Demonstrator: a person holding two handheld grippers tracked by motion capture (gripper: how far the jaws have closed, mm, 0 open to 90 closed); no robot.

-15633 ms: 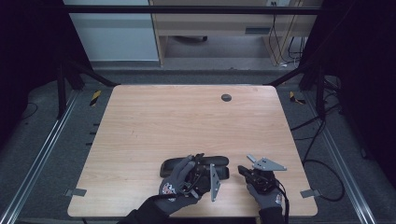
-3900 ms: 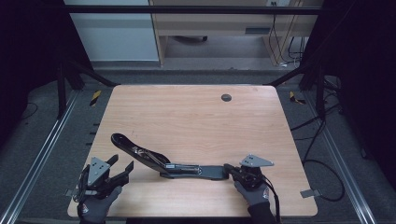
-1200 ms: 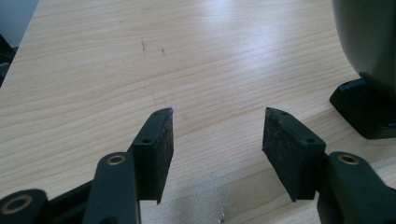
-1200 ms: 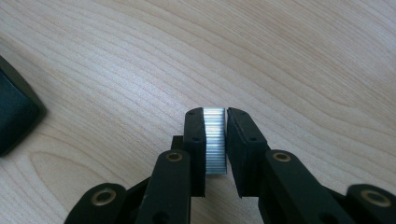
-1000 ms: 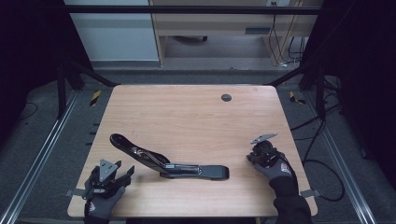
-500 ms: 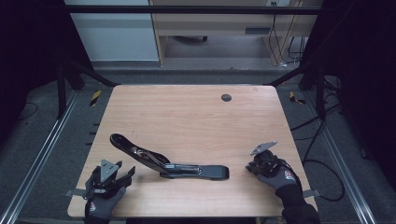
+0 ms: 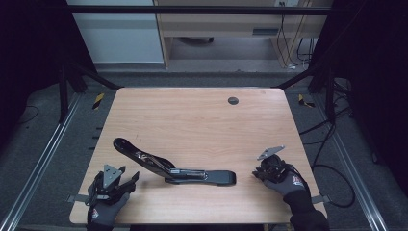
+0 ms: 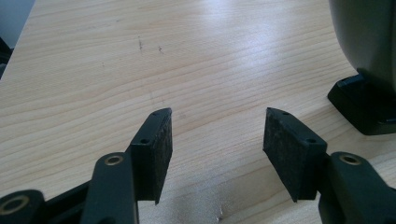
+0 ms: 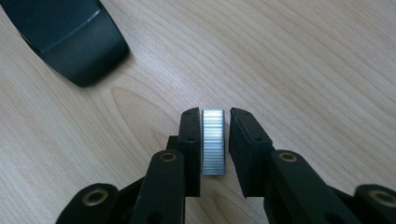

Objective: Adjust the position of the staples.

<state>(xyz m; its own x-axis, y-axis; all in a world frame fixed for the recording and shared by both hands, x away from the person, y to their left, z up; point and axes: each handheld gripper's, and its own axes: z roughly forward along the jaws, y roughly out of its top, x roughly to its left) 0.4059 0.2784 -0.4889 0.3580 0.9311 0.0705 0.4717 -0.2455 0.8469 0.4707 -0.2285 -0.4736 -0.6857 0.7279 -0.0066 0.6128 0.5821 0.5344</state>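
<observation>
A black stapler lies swung open and flat on the wooden table, near its front edge. My right gripper rests low at the front right, a short way right of the stapler's end. A silver strip of staples sits between its pads. The jaws have just been opening, and a thin gap shows beside the strip on one side. My left gripper stands open at the front left corner with nothing between its pads. The stapler's other end lies just to its right.
A round dark grommet sits in the tabletop at the back. Bare wood stretches behind the stapler. Metal rails and cables run along the floor on both sides of the table.
My right hand has dropped slightly toward the table's front edge. The stapler and my left gripper have kept their places.
</observation>
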